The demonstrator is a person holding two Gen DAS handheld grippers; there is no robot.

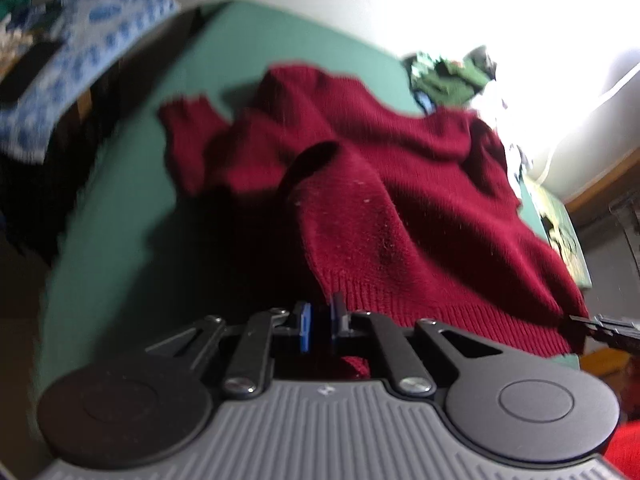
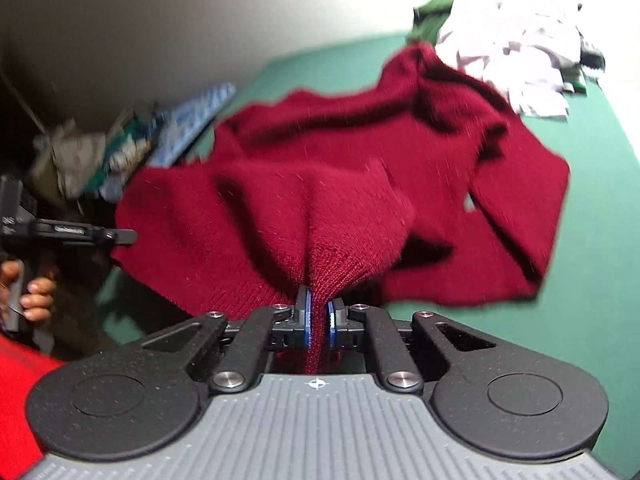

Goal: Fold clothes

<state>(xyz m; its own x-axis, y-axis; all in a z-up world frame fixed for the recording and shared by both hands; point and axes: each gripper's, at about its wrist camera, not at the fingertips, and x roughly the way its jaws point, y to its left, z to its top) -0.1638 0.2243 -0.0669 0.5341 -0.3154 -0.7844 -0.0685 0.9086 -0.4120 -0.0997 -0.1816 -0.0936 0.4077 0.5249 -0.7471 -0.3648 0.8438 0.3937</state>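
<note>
A dark red knit sweater (image 1: 380, 200) (image 2: 320, 168) lies rumpled on a green surface (image 1: 120, 220) (image 2: 600, 240), its ribbed hem lifted toward me. My left gripper (image 1: 320, 320) is shut on the hem at one corner, with red fabric showing behind its blue pads. In the right wrist view, the left gripper (image 2: 130, 236) comes in from the left edge and pinches that corner. My right gripper (image 2: 319, 320) is shut on a bunched part of the hem, which is pulled up into a peak. The left wrist view shows the right gripper's tip (image 1: 576, 319) at the sweater's other corner.
A heap of white clothes (image 2: 516, 48) and a green garment (image 1: 448, 76) (image 2: 432, 12) lie beyond the sweater. A blue patterned cloth (image 1: 80, 52) (image 2: 192, 120) and clutter sit off the surface's left side. A person's hand (image 2: 36, 296) and red sleeve (image 2: 16, 400) are at the left.
</note>
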